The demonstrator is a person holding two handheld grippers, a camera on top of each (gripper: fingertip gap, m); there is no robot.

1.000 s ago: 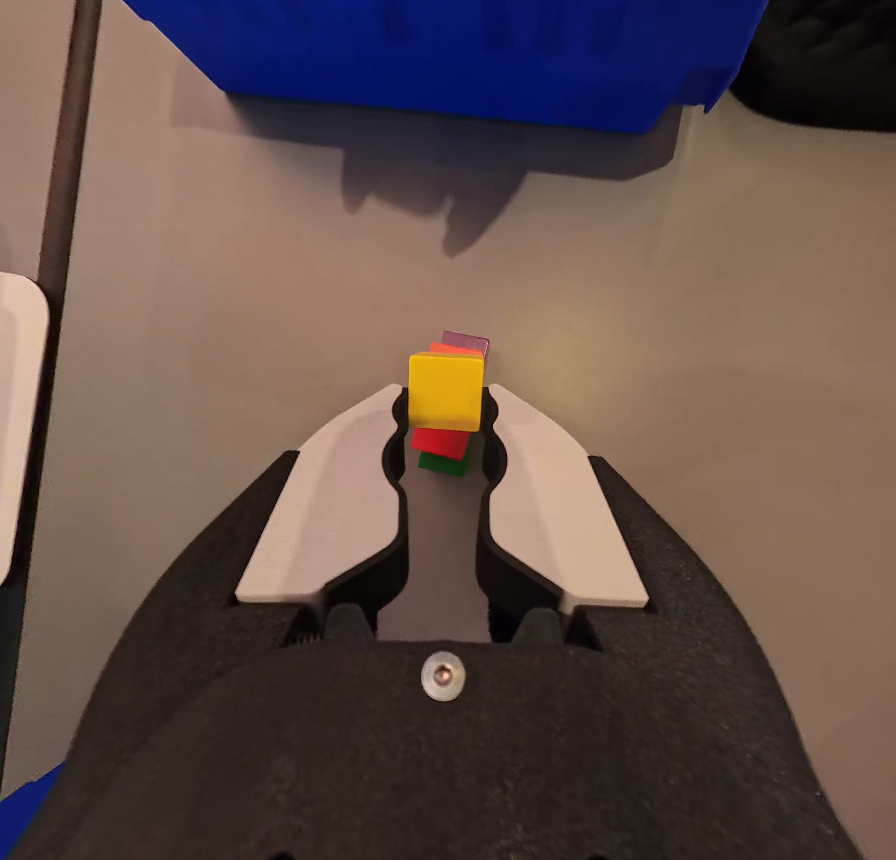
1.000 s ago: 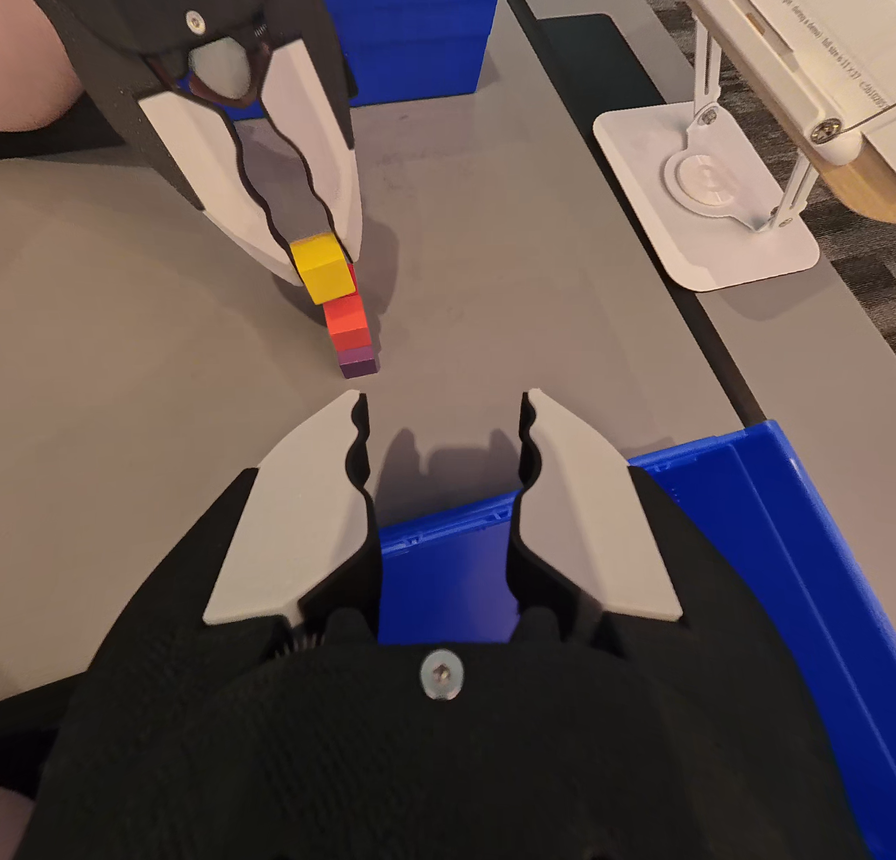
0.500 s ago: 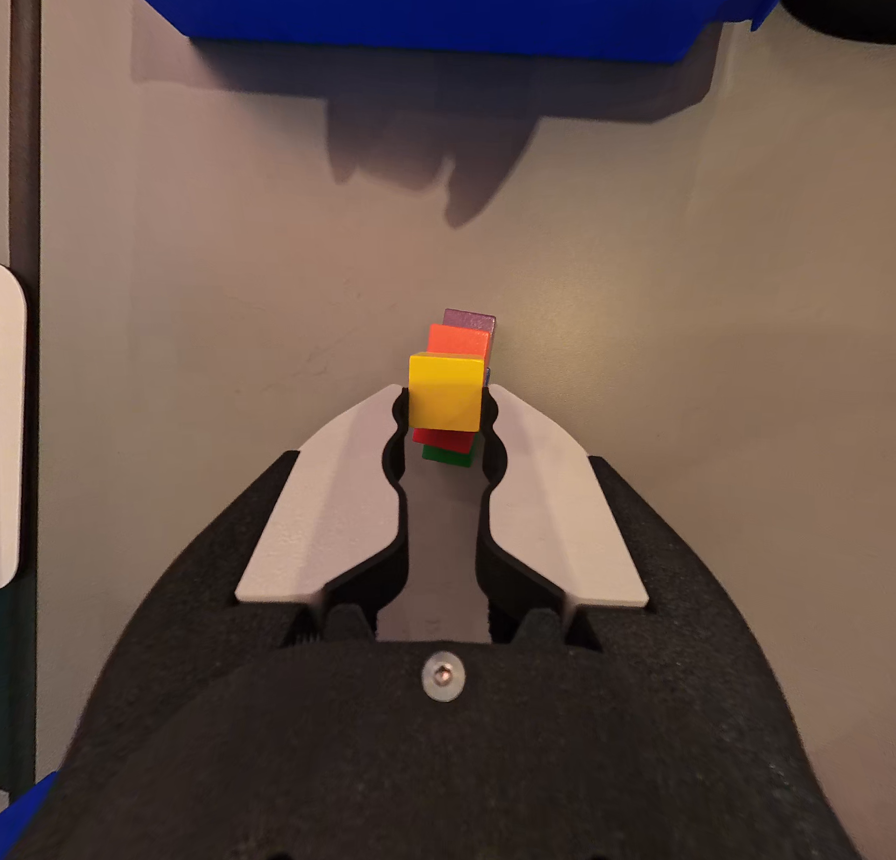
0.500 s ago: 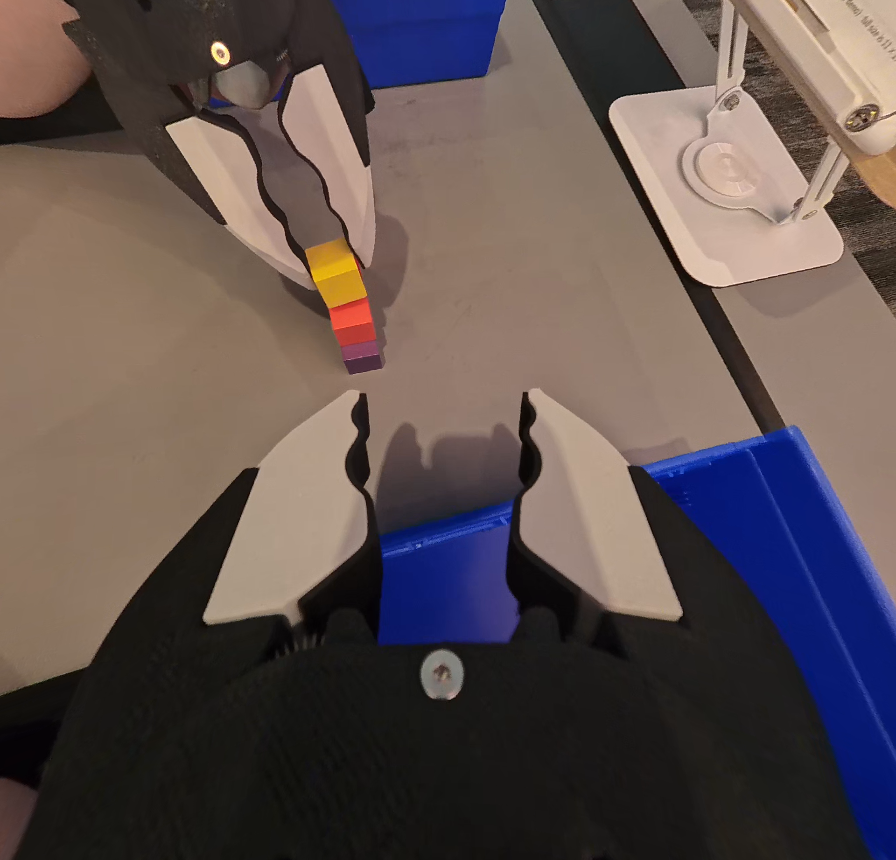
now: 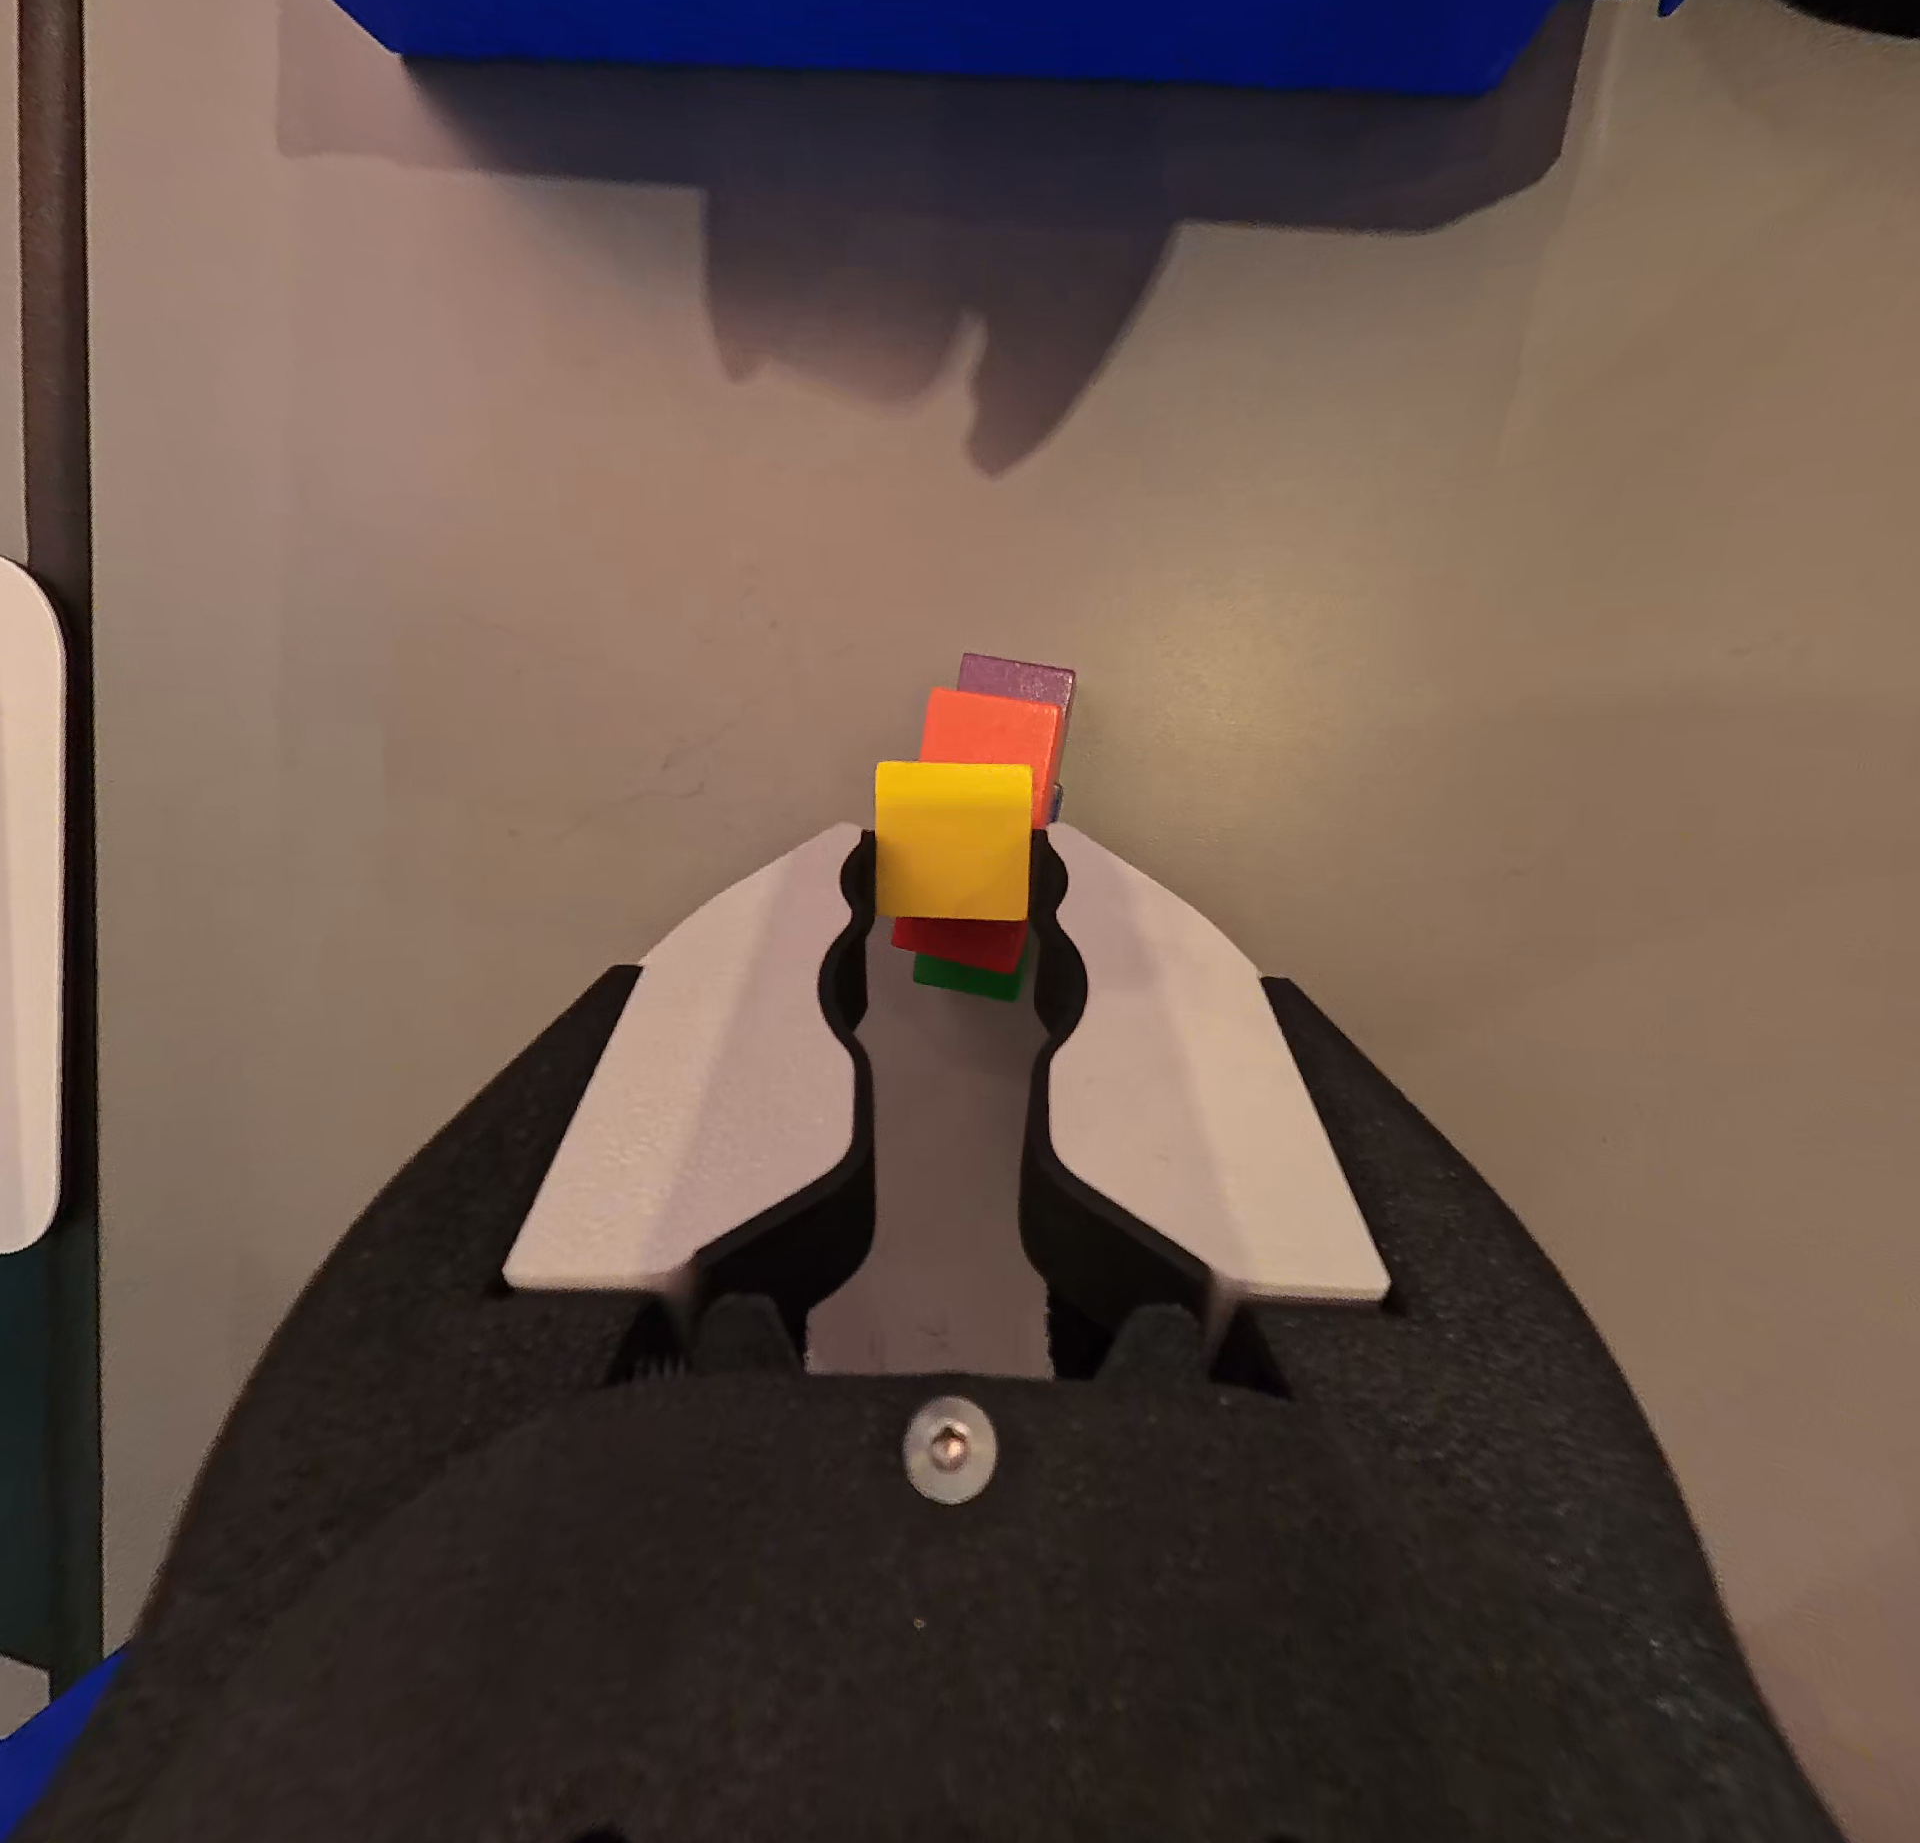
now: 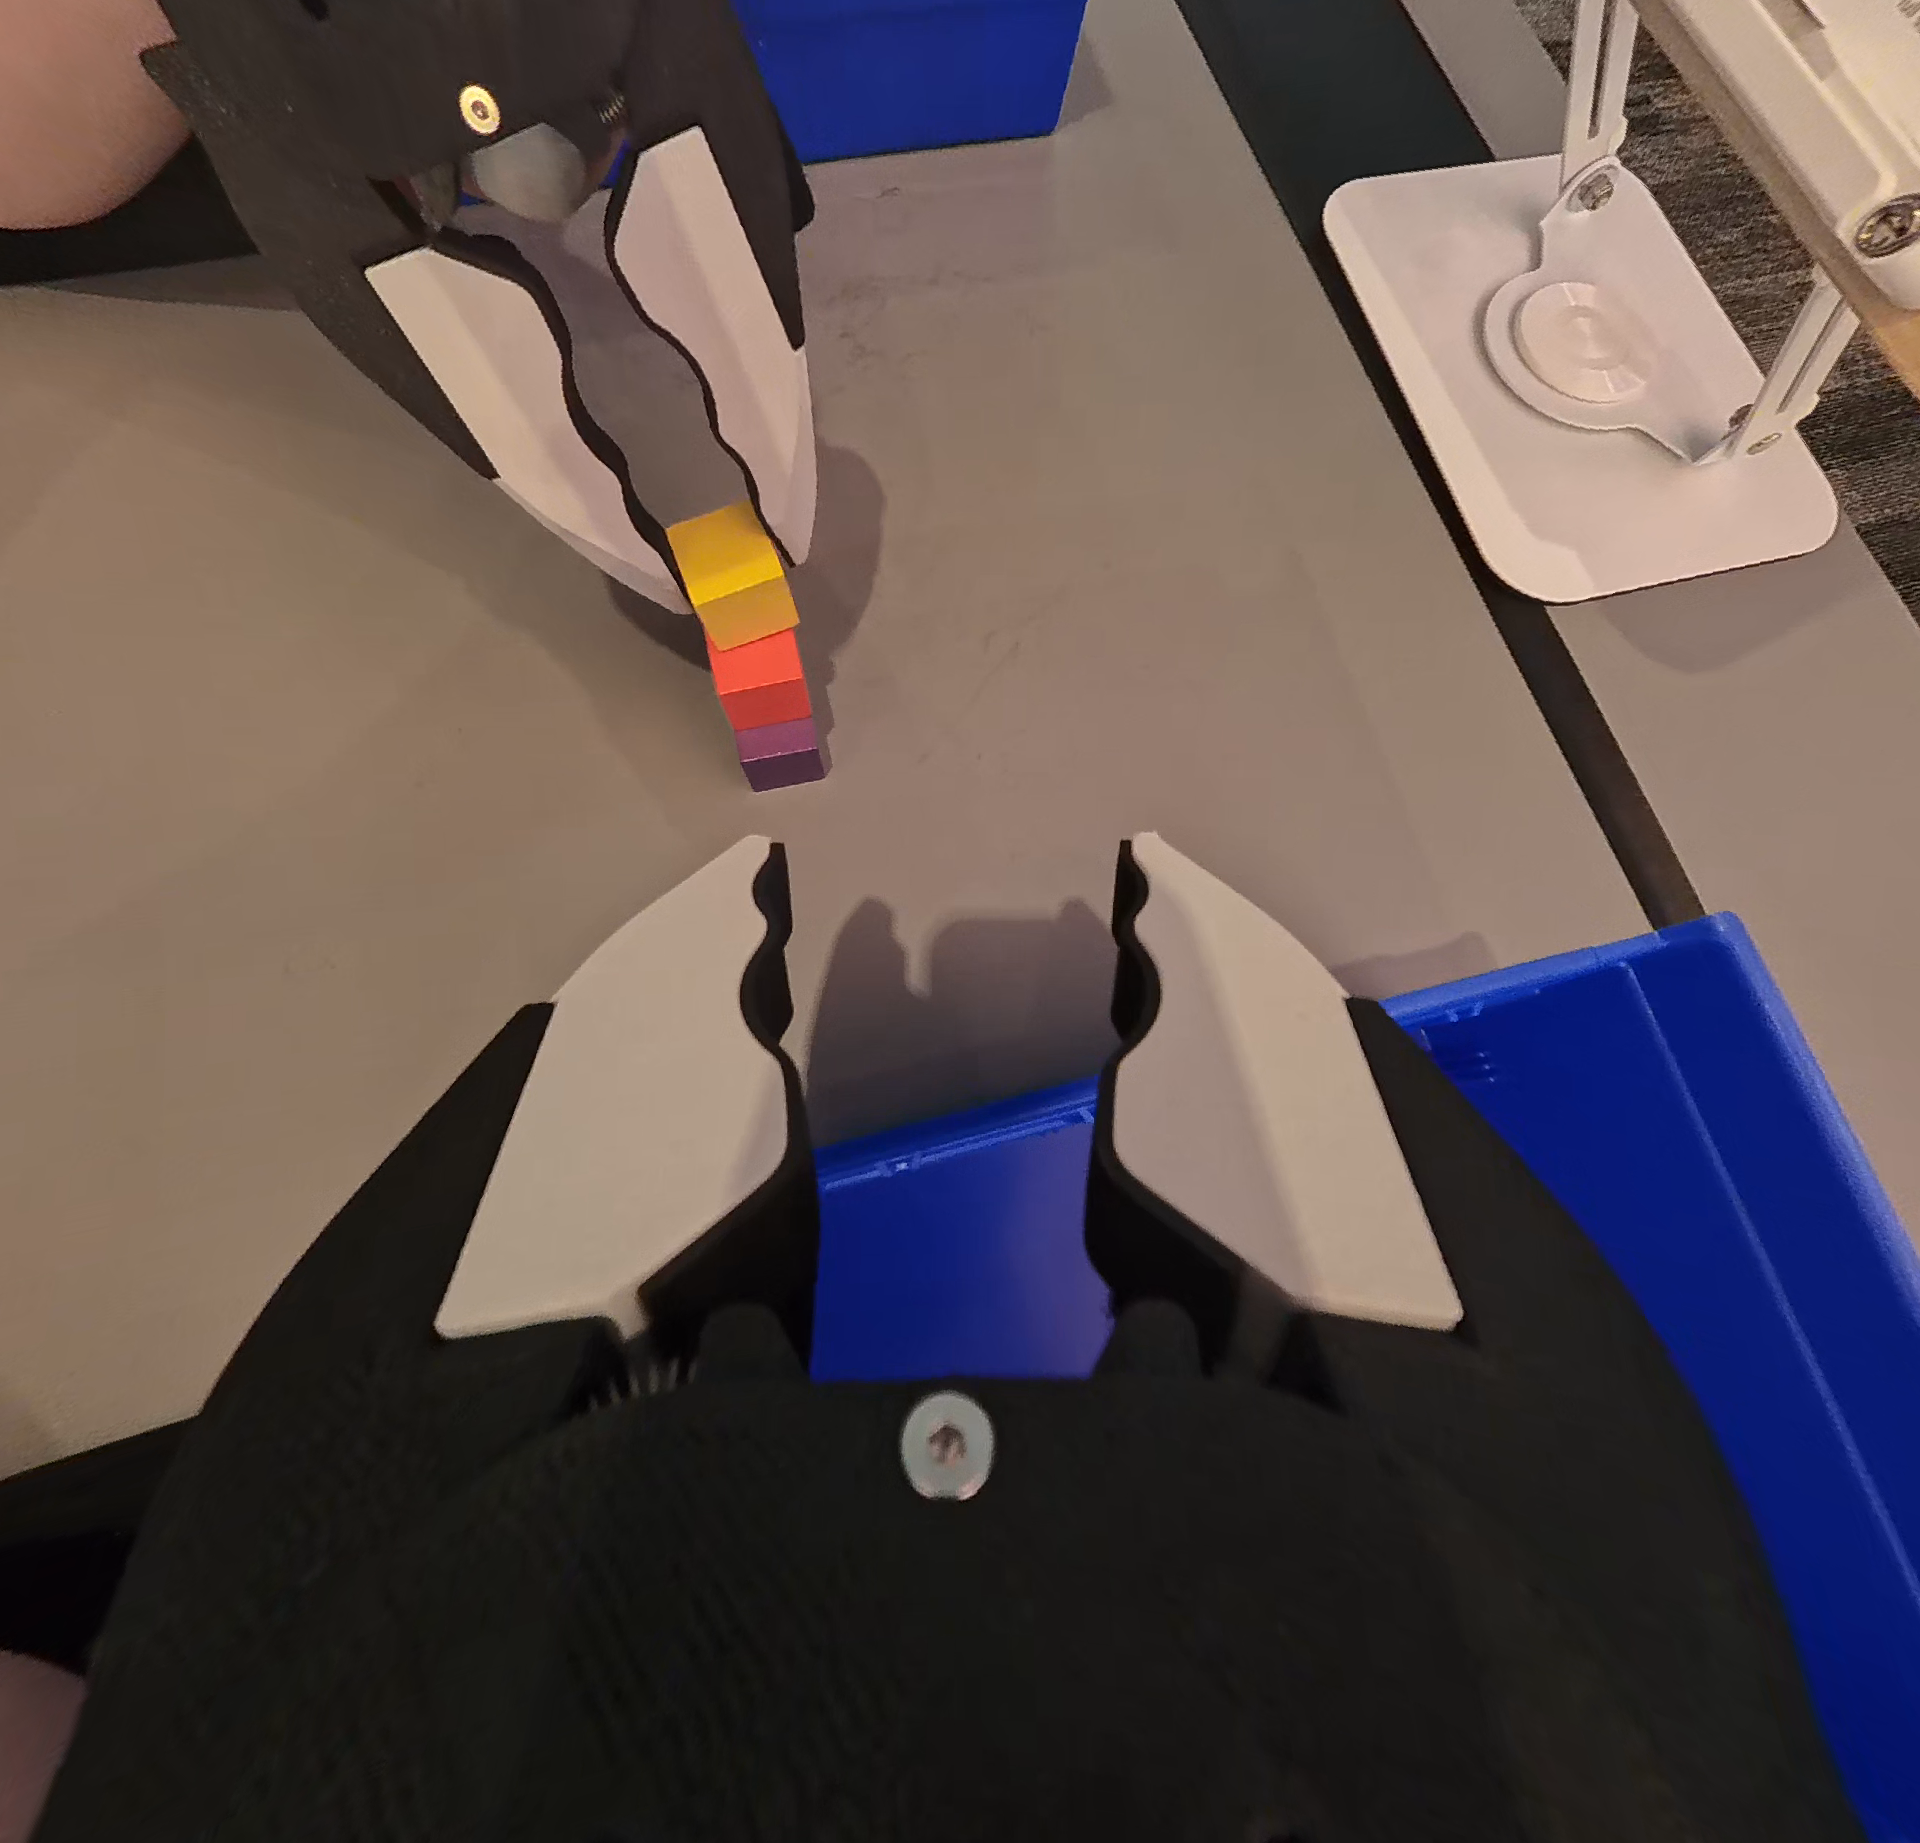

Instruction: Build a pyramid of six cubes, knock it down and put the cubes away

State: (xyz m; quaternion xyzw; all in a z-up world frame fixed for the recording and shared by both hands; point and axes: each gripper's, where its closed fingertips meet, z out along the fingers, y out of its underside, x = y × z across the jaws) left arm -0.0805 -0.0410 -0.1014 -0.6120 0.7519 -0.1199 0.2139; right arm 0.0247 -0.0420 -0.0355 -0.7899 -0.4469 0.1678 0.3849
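left gripper (image 5: 954, 843): I have it clamped on the yellow cube (image 5: 954, 843), fingertips pinching both side faces, right at the top of the stack.
right gripper (image 6: 951, 894): spread wide, nothing in it, hanging over the near blue bin (image 6: 1662, 1118), well short of the cubes.
pyramid: mid-table (image 6: 1143, 546). From the left wrist I see the green cube (image 5: 966, 978) nearest, red cube (image 5: 956, 943) above it, orange cube (image 5: 992, 725) and purple cube (image 5: 1016, 678) beyond. A sliver of blue by the yellow is probably the sixth cube.
step: my read is capping the pyramid with yellow. I can't tell if it's seated on red and orange or just above them.
risk 1: yellow looks offset left of the row; letting go off-centre could tip it off the edge.
risk 2: fingertips sit close beside the upper cubes, so opening or pulling away crooked could drag one and collapse the lot early.
risk 3: pressing down too hard could shove the middle row apart.
other: second blue bin (image 6: 914, 27) at the far end, white stand (image 6: 1579, 391) to the right, both well clear.
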